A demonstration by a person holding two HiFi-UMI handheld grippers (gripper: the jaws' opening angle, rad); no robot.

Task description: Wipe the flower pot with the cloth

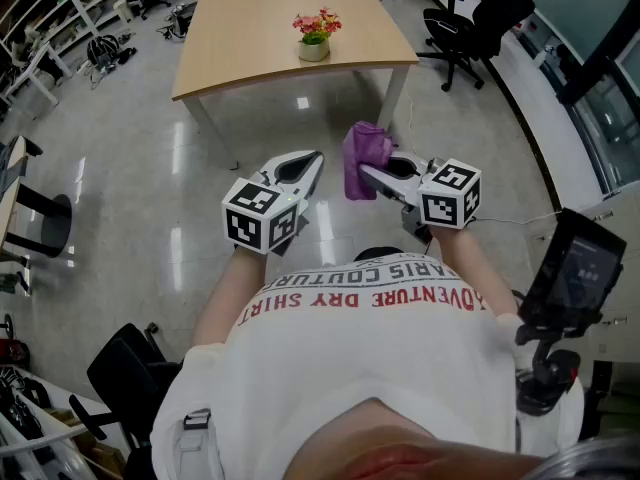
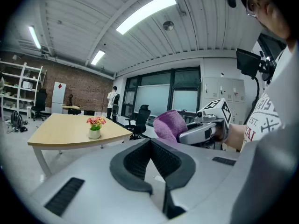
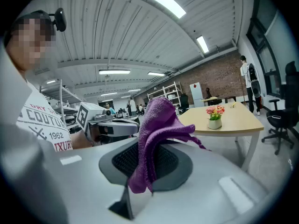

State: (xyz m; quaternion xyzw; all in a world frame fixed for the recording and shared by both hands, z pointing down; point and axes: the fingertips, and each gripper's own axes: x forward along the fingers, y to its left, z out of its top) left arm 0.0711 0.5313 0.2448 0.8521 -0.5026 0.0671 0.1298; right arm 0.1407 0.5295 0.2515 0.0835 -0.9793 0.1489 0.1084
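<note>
Glossy grey floor [image 1: 140, 178] spreads across an open office where we stand well back from a pale wooden table [image 1: 250, 28]. Near the table's nearer edge stands the small white flower pot [image 1: 313, 52] with pink and red blooms. It is upright and well apart from both our tools. We hold the right gripper [image 1: 367, 172] pinched tight on a purple cloth [image 1: 364, 150], which bunches above the jaws and hangs in a fold below them. Near it, our left gripper [image 1: 317, 158] has its jaws pressed together with nothing between them. Both tools point toward the table, side by side and not touching. Black office chairs [image 1: 470, 18] sit to the table's right, and white shelving [image 1: 55, 13] lines the left side. In the left gripper view, a person [image 2: 112, 101] stands by the far windows.
</note>
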